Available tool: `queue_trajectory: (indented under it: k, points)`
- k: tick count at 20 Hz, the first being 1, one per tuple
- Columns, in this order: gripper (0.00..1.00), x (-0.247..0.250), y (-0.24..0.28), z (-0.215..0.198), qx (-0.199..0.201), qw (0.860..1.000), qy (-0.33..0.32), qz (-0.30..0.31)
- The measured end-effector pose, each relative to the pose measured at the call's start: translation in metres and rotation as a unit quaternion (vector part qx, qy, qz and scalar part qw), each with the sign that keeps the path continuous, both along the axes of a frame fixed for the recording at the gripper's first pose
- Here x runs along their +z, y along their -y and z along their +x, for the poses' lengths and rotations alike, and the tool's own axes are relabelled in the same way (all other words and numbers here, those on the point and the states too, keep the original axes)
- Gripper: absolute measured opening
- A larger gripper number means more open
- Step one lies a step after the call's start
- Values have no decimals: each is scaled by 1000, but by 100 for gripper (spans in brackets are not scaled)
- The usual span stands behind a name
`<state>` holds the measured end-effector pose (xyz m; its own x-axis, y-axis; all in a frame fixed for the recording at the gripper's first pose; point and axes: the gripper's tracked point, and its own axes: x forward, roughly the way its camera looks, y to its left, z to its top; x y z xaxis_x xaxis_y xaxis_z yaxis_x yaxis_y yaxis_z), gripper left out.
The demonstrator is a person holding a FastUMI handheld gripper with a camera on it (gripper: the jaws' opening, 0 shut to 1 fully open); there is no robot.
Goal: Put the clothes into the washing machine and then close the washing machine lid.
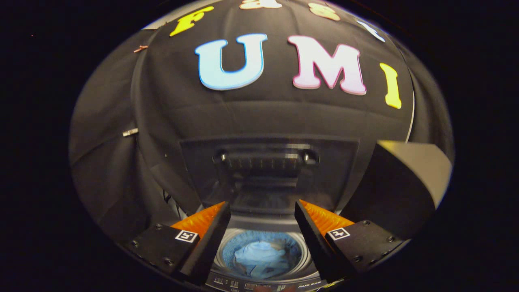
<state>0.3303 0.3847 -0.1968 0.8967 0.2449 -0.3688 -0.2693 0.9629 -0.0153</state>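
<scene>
Tongs (262, 221) apart, crumpled blue clothes (259, 257) below

Black cloth wall (259, 117) behind, creased, pinned at left; dark box (405, 182) at right; dim warm light.

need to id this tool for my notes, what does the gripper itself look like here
The gripper has two wedge-shaped fingers, spread apart, each with a ribbed inner pad. Each sits on a blocky mount fixed with small round screws and carries a square white tag printed with a black pattern. No cables or sleeve are in sight. Below, between the fingers, lies the washing machine drum with blue clothes.
</scene>
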Motion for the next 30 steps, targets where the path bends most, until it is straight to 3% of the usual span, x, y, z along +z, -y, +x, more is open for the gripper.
queue_trajectory:
  k: [5,10,18,21,24,25,30]
  points:
    - [99,72,0,33,-15,996,74,46]
    - [99,96,10,75,-42,993,97,59]
    - [99,74,-5,131,-42,994,95,22]
    - [99,53,-3,146,-50,997,65,5]
    - [99,9,1,139,-53,999,-7,0]
    - [99,23,-4,146,-45,999,27,5]
    - [100,14,1,134,-42,999,10,-8]
